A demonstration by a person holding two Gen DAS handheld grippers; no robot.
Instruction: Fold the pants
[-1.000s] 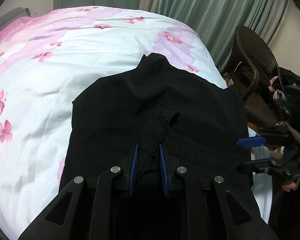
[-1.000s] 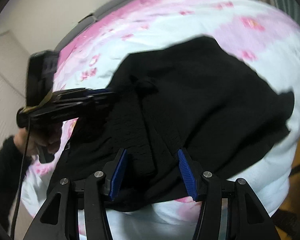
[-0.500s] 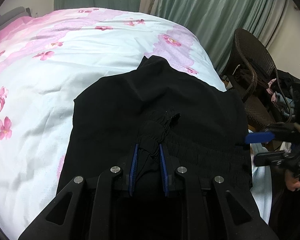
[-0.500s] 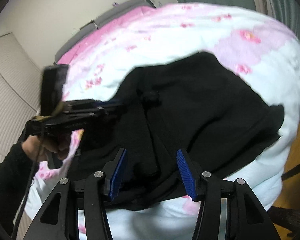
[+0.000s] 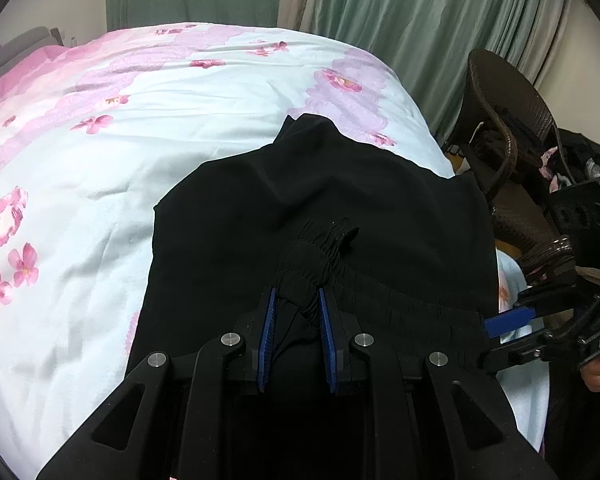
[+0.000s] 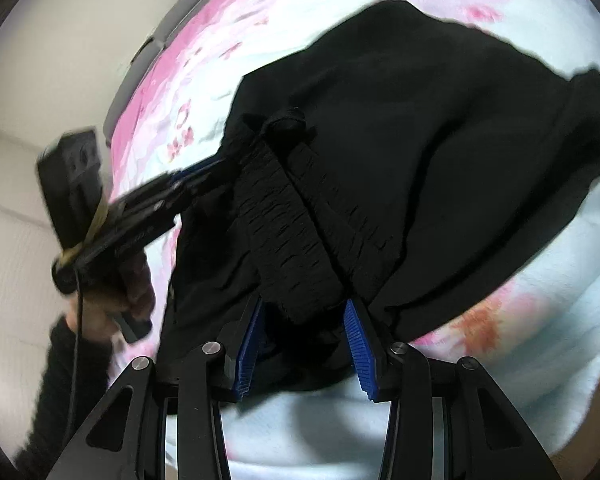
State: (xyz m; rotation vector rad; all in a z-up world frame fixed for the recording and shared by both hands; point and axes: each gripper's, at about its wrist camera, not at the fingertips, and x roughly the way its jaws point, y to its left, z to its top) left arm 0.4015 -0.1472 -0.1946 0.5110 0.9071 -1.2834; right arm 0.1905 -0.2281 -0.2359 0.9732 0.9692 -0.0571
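Pants (image 5: 320,208) on the bed (image 5: 100,168): left gripper (image 5: 298,312) clenched on the waistband (image 6: 288,232), right gripper (image 6: 306,332) jaws just closing around it.

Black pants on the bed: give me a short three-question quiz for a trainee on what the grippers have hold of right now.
1. True or false: the left gripper is shut on the bunched waistband of the black pants.
2. What lies between the jaws of the right gripper? A: a pillow. B: the waistband. C: nothing.
3. In a few words: what do the pants lie on?

Key
1. True.
2. B. Those jaws have just been closing around it. Whether they press on it yet cannot be told.
3. The floral bedspread.
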